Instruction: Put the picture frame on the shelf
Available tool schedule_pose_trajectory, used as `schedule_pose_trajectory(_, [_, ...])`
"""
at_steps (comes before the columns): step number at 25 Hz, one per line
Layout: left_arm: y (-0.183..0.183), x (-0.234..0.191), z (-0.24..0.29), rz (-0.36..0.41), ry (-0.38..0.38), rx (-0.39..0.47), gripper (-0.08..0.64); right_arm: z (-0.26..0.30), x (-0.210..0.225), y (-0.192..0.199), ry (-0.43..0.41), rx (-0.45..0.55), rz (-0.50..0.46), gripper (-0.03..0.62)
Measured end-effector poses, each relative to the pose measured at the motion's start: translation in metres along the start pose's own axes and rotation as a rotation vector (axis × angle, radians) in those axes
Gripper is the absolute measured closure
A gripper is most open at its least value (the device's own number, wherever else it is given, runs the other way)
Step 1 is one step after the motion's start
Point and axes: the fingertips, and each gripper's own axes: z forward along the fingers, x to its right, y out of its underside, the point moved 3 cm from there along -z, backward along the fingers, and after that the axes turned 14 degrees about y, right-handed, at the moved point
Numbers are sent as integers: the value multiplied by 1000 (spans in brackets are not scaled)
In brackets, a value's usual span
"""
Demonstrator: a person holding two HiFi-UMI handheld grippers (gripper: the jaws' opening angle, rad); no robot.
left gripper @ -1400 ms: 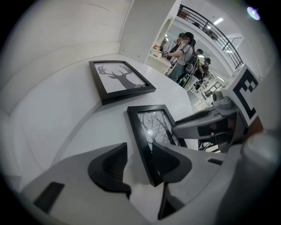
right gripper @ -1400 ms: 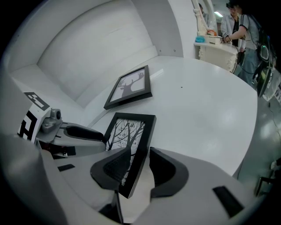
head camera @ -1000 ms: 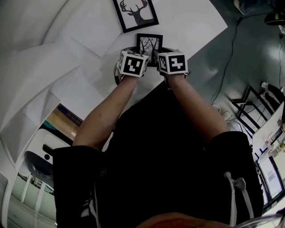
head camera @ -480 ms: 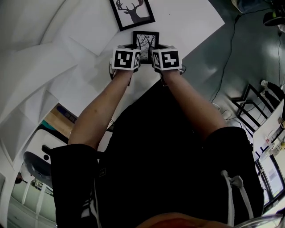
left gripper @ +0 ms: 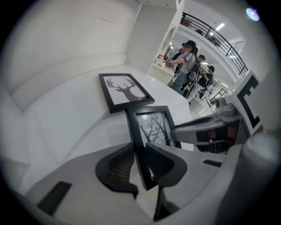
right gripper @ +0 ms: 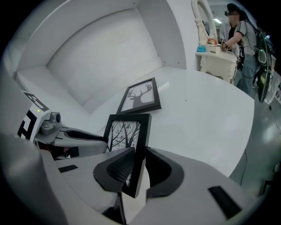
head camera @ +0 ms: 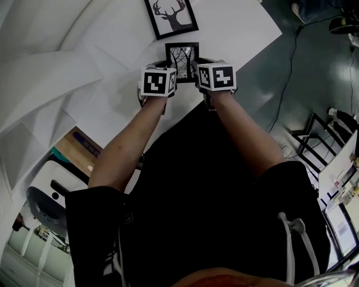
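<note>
Left gripper (left gripper: 139, 163) and right gripper (right gripper: 135, 169) have just closed, each clamping a side edge of the picture frame (head camera: 182, 54). It's at 12 o'clock in head view over the white table (head camera: 241, 28). Deer picture (head camera: 171, 14) lies beyond, toward 12.

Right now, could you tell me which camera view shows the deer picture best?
The left gripper view: the deer picture lies whole and largest there, flat on the white table beyond the tree picture. The right gripper view shows it whole but smaller; the head view clips its far end.

Its jaws just closing, the left gripper (left gripper: 139, 163) clamps the tree picture frame (left gripper: 151, 127).
</note>
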Motion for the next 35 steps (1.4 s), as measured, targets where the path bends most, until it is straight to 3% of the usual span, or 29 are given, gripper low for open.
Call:
schedule_pose_trajectory(8, [-8, 10, -62, 45, -31, 144, 476, -45, -36, -21, -31, 133, -34, 506])
schedule_pose_trajectory(19, [-17, 39, -164, 197, -68, 355, 477, -126, -88, -44, -74, 334, -28, 509])
schedule_pose_trajectory(27, [-34, 64, -222, 311, -79, 449, 477, -186, -112, -61, -64, 464, -27, 511])
schedule_pose_trajectory(35, [-85, 75, -275, 369, -144, 577, 477, -230, -130, -126, -98, 597, -106, 511])
